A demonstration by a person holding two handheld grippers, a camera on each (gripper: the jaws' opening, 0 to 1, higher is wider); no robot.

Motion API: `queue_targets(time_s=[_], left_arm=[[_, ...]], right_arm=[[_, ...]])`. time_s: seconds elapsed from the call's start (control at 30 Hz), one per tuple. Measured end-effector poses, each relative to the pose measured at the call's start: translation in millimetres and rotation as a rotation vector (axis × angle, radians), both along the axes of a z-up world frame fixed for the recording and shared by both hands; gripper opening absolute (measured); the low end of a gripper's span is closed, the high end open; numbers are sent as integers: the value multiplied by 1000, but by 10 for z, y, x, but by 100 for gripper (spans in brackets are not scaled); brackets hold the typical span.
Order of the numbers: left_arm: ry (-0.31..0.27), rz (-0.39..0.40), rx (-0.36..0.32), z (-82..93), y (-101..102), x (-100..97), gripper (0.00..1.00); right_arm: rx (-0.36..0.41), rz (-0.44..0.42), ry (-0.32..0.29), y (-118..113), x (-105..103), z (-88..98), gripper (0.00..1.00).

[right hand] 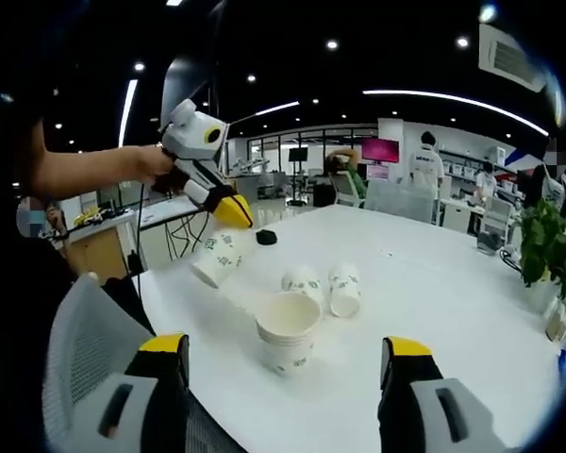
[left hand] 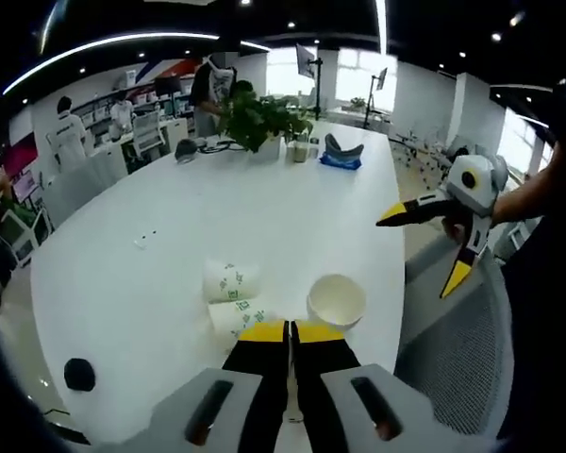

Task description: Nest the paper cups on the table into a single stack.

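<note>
Left gripper view: own left tongs (left hand: pixel 290 332) at bottom centre, yellow-tipped jaws narrow, nearly touching, pinching the rim of a white paper cup with green print (left hand: pixel 234 318) that points away to the lower left of centre. A second lying printed cup (left hand: pixel 230 280) sits just above it on the large white tabletop (left hand: pixel 217 217). An upright white paper cup (left hand: pixel 336 300), mouth up, stands just right of the jaw tips. Right tongs (left hand: pixel 423 245) at right edge of frame, jaws spread wide, nothing between them, off the tabletop edge. Green potted plant (left hand: pixel 258 120) at the far end, upper centre.

Right gripper view: own jaws at bottom left and bottom right, wide apart, empty. Upright cup stack (right hand: pixel 287 332) at centre, between the jaws in frame. Two lying cups (right hand: pixel 324 286) just behind it. Left tongs upper left hold one printed cup (right hand: pixel 219 257) tilted, above the tabletop's near-left edge. Small black round object (right hand: pixel 266 237) sits behind that.
</note>
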State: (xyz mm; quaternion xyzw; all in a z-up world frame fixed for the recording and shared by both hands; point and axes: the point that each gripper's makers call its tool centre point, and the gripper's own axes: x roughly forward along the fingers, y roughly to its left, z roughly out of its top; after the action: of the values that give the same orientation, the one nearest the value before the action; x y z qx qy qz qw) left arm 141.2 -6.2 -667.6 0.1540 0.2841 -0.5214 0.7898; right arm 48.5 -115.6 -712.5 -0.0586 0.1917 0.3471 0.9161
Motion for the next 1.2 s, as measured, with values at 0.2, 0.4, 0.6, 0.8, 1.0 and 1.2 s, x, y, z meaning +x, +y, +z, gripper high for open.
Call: queue_targets(time_s=[0.2,0.4,0.6,0.8,1.0,1.2], left_arm=[[-23,-24,-23,90,-107,-42,0],[-36,-49,-45,147,-246,-111,0],[-40,-86,-55,194,-397,-239,0],[-41,-123,-67,220,-565,-362,0],[-43,-154,-80,275,-679,-443,0],[-50,-181,-98,335,-778,-501,0]], right_arm=[[29,2,18,69,2,17,81],[40,8,33,127,-11,11,78],[59,23,52,234,-36,47,74],[71,40,67,310,-65,66,68],[99,38,96,345,-85,60,62],[121,55,106,429,-105,80,59]])
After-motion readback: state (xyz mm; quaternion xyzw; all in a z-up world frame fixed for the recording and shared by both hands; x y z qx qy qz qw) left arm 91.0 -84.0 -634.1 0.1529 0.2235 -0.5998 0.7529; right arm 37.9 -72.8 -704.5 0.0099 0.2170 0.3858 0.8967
